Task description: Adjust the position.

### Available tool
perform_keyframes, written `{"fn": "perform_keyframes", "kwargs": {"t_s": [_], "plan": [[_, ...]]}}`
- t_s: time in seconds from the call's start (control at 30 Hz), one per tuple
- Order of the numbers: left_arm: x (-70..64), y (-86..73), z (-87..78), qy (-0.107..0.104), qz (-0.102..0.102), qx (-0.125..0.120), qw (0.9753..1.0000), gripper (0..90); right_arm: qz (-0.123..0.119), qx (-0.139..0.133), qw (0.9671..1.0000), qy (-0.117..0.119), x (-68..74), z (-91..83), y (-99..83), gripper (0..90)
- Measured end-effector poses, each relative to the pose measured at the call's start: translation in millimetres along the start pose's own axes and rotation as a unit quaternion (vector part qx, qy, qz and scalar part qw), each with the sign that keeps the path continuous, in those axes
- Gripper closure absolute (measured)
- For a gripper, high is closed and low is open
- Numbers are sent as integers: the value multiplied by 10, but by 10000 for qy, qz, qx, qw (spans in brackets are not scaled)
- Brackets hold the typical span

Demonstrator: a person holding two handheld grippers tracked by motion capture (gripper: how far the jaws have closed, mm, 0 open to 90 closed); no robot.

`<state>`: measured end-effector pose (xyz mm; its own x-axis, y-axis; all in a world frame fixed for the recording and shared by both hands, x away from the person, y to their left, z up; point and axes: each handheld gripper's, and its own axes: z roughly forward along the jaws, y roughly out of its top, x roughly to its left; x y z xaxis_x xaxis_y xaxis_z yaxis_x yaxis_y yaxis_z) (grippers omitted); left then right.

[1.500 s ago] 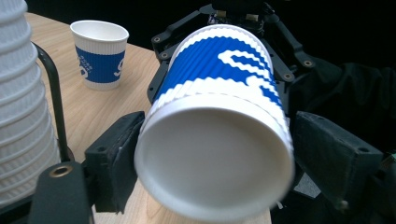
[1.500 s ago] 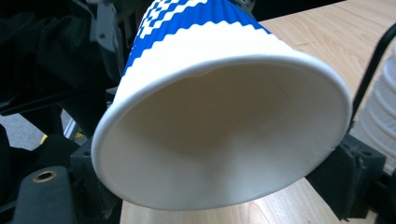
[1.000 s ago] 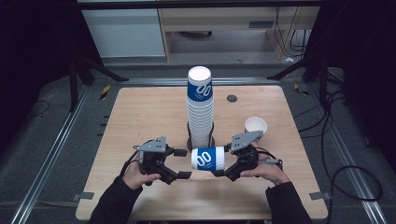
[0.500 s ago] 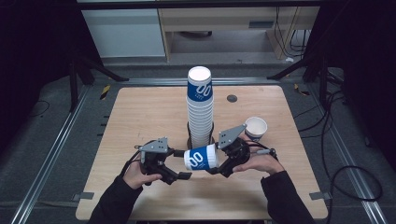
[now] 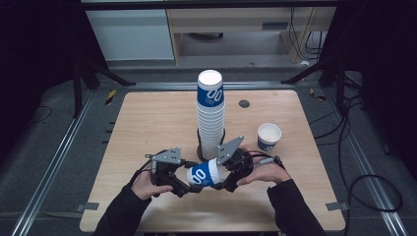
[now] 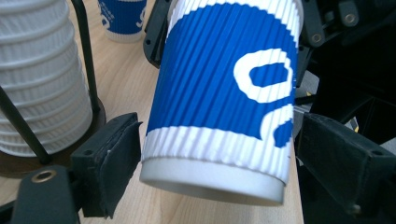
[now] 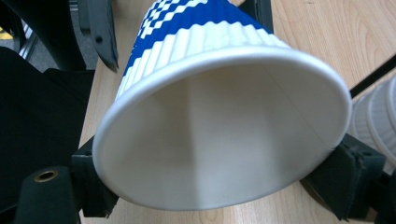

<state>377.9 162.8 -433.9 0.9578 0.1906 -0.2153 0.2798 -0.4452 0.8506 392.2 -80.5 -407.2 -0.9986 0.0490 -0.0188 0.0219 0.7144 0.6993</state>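
Note:
A blue-and-white ribbed paper cup (image 5: 204,174) lies sideways in the air between my two grippers, just above the wooden table (image 5: 147,123). My right gripper (image 5: 223,174) is shut on its rim end; in the right gripper view the cup's open mouth (image 7: 224,140) sits between the jaws of the right gripper (image 7: 219,186). My left gripper (image 5: 189,184) is open, its jaws on either side of the cup's base (image 6: 224,93) with small gaps. A tall stack of the same cups (image 5: 210,113) stands upside down in a black wire holder just behind.
One single cup (image 5: 269,136) stands upright at the right of the table, mouth up. A small dark disc (image 5: 244,103) lies near the far edge. The stack (image 6: 42,70) is close beside the left gripper's left jaw. Metal rails and cables flank the table.
The right gripper has carried the cup leftward and tipped its base toward the left gripper, whose open jaws now flank that base. The left hand has barely shifted.

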Motion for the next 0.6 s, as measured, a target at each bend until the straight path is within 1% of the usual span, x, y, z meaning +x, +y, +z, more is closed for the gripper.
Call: {"fn": "perform_keyframes", "kwargs": {"t_s": [0.1,0.23,0.27,0.37,0.5,0.53,0.6], "plan": [[-7,-3,13,-30,10,56,10000,157,-45,36,10000,6,12,19,25,160],[-14,-5,19,-4,86,118,9999,231,-68,104,9999,31,19,44,30,158],[-12,-8,19,-9,89,132,9999,235,-93,117,9999,31,15,46,29,158],[-6,-10,15,-4,127,144,9998,243,-69,107,9999,55,6,55,25,148],[-4,-8,2,8,150,98,9998,247,-60,10,10000,63,1,59,17,126],[0,-10,-2,32,144,99,9998,249,0,-15,10000,83,-1,54,15,100],[13,-16,-17,59,137,92,9998,250,86,-121,9999,-3,-11,30,10,79]]}}
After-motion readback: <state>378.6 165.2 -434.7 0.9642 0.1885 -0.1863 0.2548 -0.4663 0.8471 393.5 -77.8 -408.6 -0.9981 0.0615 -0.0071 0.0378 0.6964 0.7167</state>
